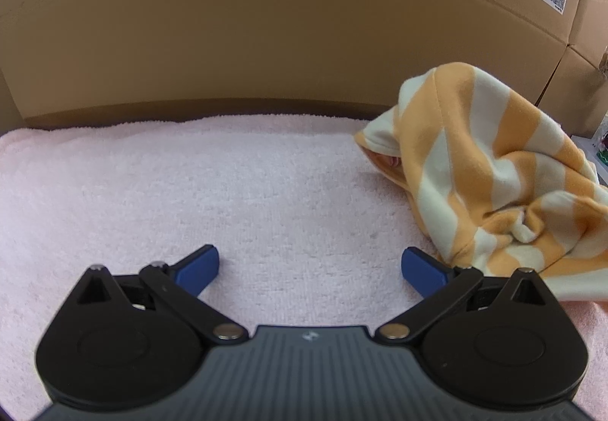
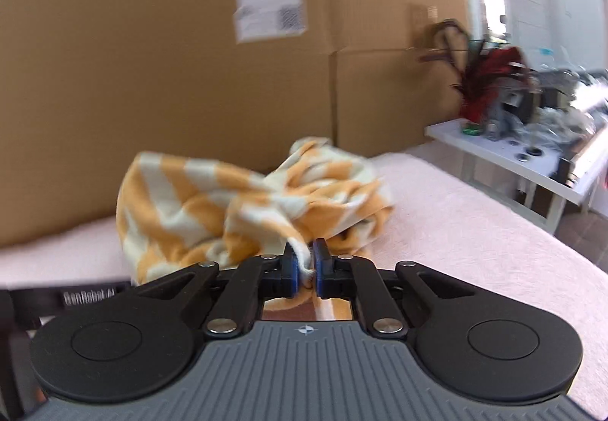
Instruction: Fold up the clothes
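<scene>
An orange-and-cream striped garment [image 1: 490,170] lies crumpled on a pale pink towel surface [image 1: 228,193], to the right in the left wrist view. My left gripper [image 1: 309,269] stands open low over the pink surface, nothing between its blue pads; the garment's edge lies just beside its right finger [image 1: 421,271]. In the right wrist view the same garment [image 2: 235,208] is bunched and lifted in front of my right gripper [image 2: 307,265], which is shut on a fold of its cloth; a cream strip shows between the blue pads.
Large cardboard boxes [image 1: 266,22] wall off the far edge of the pink surface. In the right wrist view a white side table [image 2: 513,162] with clutter and a red plant [image 2: 490,83] stands to the right, beyond the pink surface's edge.
</scene>
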Motion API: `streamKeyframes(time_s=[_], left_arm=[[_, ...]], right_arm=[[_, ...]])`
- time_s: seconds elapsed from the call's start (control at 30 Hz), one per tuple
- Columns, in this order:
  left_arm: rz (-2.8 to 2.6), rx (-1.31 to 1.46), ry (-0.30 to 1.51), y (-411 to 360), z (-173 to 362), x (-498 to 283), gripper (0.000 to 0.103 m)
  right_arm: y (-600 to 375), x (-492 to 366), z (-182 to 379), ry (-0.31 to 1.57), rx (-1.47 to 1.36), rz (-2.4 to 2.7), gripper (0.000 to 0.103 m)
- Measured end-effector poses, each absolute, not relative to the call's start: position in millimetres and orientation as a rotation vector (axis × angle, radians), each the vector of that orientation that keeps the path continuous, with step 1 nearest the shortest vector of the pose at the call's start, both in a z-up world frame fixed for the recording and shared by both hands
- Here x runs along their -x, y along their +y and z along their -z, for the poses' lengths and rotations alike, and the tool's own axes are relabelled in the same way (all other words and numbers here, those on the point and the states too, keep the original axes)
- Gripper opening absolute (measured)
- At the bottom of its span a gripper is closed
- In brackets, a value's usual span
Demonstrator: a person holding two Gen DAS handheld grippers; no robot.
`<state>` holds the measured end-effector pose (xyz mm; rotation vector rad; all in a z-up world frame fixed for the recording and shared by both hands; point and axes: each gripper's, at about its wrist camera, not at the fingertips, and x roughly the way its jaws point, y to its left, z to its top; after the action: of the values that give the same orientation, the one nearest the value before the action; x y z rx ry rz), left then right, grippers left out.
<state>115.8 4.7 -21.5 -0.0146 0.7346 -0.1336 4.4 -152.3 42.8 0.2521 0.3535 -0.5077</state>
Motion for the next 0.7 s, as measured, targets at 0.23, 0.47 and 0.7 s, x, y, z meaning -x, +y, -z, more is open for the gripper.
streamKeyframes(time_s=[0.23, 0.47, 0.7], left_arm=[[0.117, -0.044, 0.716, -3, 23, -112, 0.102], [0.112, -0.087, 0.672, -9, 22, -108, 0.102], [0.103, -0.06, 0.704, -4, 23, -115, 0.102]], right_arm=[[-183, 58, -68, 0.195, -0.222, 0.622, 0.008], [-236, 92, -56, 0.272, -0.296, 0.817, 0.018], [-205, 84, -49, 0.265, -0.228, 0.675, 0.039]])
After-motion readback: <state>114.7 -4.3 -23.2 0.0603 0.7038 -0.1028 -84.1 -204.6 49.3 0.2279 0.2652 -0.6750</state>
